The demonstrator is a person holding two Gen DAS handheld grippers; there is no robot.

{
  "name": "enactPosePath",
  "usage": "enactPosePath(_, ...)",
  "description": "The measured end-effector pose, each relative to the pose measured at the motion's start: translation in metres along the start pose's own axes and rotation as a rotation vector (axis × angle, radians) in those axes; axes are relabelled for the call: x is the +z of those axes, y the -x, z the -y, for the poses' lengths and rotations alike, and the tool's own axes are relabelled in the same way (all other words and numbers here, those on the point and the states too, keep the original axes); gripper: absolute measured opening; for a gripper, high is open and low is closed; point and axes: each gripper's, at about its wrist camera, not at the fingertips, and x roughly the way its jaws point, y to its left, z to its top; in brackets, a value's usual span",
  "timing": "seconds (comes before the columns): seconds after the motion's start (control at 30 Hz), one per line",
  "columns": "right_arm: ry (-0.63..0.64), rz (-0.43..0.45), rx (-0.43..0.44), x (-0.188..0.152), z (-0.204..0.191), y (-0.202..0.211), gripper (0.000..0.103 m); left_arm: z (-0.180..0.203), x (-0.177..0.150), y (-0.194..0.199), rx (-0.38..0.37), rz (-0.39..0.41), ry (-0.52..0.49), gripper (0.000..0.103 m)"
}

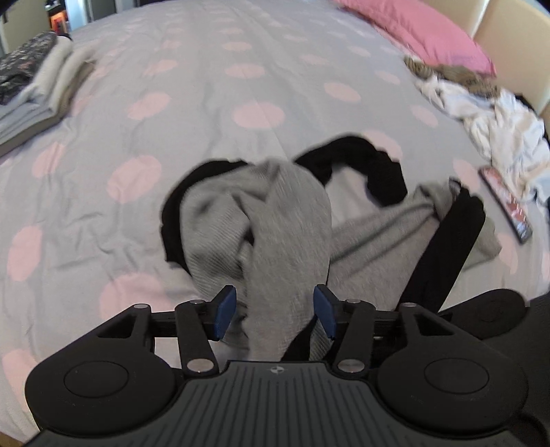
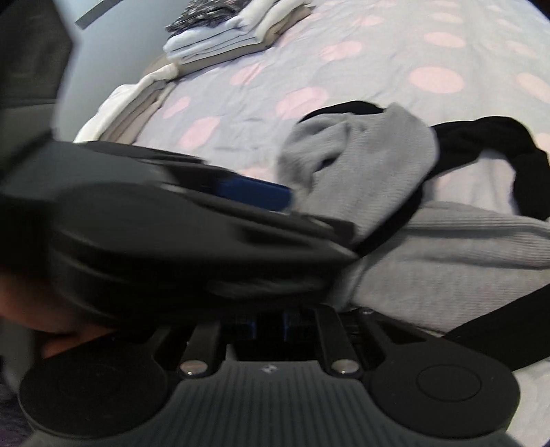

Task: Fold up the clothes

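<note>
— Lying at the far left of the bed (image 1: 206, 51), what is that?

— A stack of folded clothes (image 1: 41, 86) is sitting there on the grey cover with pink dots, a dark patterned piece on top. The right wrist view is showing the same stack (image 2: 220, 41) at the top.

— And moving toward the middle?

— The grey garment with black trim (image 1: 275, 213) is lying crumpled on the bed, one grey fold rising toward the left tool (image 1: 275, 309). That tool is standing released, its blue pads (image 1: 227, 309) spread apart with the cloth passing between them, not pinched.

— What is getting in the way?

— In the right wrist view the left tool's black body (image 2: 172, 233) is crossing in front of the lens, blurred, and covering much of the garment (image 2: 447, 247). The right tool (image 2: 268, 326) is sitting below it; its blue pads look drawn close together with nothing seen between them, though the area is dark.

— And further right?

— A dark flat object with red print (image 1: 505, 203) is lying beside the garment, then a heap of unfolded light clothes (image 1: 488, 113), with a pink pillow (image 1: 429, 31) behind it.
</note>
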Motion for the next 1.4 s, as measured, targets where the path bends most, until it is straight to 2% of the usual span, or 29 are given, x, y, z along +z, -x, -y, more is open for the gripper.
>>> enactPosePath(0.03, 0.008, -0.008, 0.012, -0.001, -0.003, -0.001, 0.012, 0.002, -0.001, -0.004, 0.004, -0.011, -0.004, 0.046)
enactPosePath(0.13, 0.044, -0.032, -0.021, -0.004, -0.009, -0.005, 0.015, -0.004, -0.003, -0.008, -0.014, -0.024, 0.045, 0.025)
enactPosePath(0.17, 0.047, -0.036, -0.036, -0.005, -0.009, -0.006, 0.019, -0.008, -0.003, -0.006, -0.014, -0.018, 0.066, 0.016)
enactPosePath(0.2, 0.040, -0.036, -0.048, -0.004, -0.007, -0.005, 0.023, -0.010, -0.002, -0.004, -0.011, -0.014, 0.079, 0.011)
enactPosePath(0.23, 0.033, -0.036, -0.059, -0.004, -0.005, -0.005, 0.027, -0.013, -0.001, -0.002, -0.007, -0.011, 0.088, 0.007)
enactPosePath(0.27, 0.024, -0.036, -0.070, -0.003, -0.004, -0.004, 0.036, -0.015, -0.001, 0.000, -0.002, -0.008, 0.097, 0.003)
enactPosePath(0.37, 0.005, -0.012, -0.104, 0.000, 0.001, 0.003, 0.041, -0.023, -0.001, 0.009, 0.035, 0.007, 0.112, 0.000)
enactPosePath(0.4, 0.002, -0.001, -0.114, 0.001, 0.002, 0.007, 0.047, -0.027, -0.001, 0.012, 0.043, 0.010, 0.126, 0.000)
enactPosePath(0.57, 0.001, 0.052, -0.184, 0.009, 0.013, 0.020, 0.063, -0.052, -0.001, 0.027, 0.087, 0.023, 0.190, 0.000)
enactPosePath(0.7, 0.007, 0.082, -0.268, 0.015, 0.025, 0.028, 0.064, -0.071, -0.002, 0.036, 0.115, 0.033, 0.234, 0.000)
enactPosePath(0.8, 0.008, 0.101, -0.328, 0.019, 0.036, 0.033, 0.064, -0.084, -0.010, 0.035, 0.133, 0.002, 0.262, 0.000)
enactPosePath(0.87, -0.012, 0.087, -0.349, 0.018, 0.047, 0.032, 0.065, -0.093, -0.016, 0.030, 0.141, -0.027, 0.289, 0.000)
enactPosePath(0.97, -0.044, 0.044, -0.365, 0.016, 0.061, 0.026, 0.072, -0.100, -0.023, 0.019, 0.152, -0.078, 0.307, 0.000)
enactPosePath(1.1, -0.072, -0.045, -0.313, 0.007, 0.064, 0.011, 0.073, -0.100, -0.030, 0.009, 0.159, -0.131, 0.300, 0.001)
enactPosePath(1.17, -0.039, -0.057, -0.320, 0.003, 0.056, 0.006, 0.076, -0.101, -0.032, 0.009, 0.168, -0.138, 0.298, 0.010)
enactPosePath(1.27, 0.029, -0.057, -0.346, 0.004, 0.047, 0.004, 0.076, -0.101, -0.030, 0.014, 0.207, -0.117, 0.278, 0.017)
enactPosePath(1.3, 0.037, -0.051, -0.346, 0.004, 0.046, 0.005, 0.076, -0.101, -0.030, 0.017, 0.204, -0.104, 0.277, 0.020)
enactPosePath(1.37, 0.034, -0.027, -0.336, 0.006, 0.045, 0.009, 0.076, -0.103, -0.028, 0.021, 0.173, -0.080, 0.296, 0.036)
enactPosePath(1.4, 0.032, -0.014, -0.331, 0.007, 0.045, 0.012, 0.076, -0.104, -0.027, 0.023, 0.155, -0.070, 0.308, 0.040)
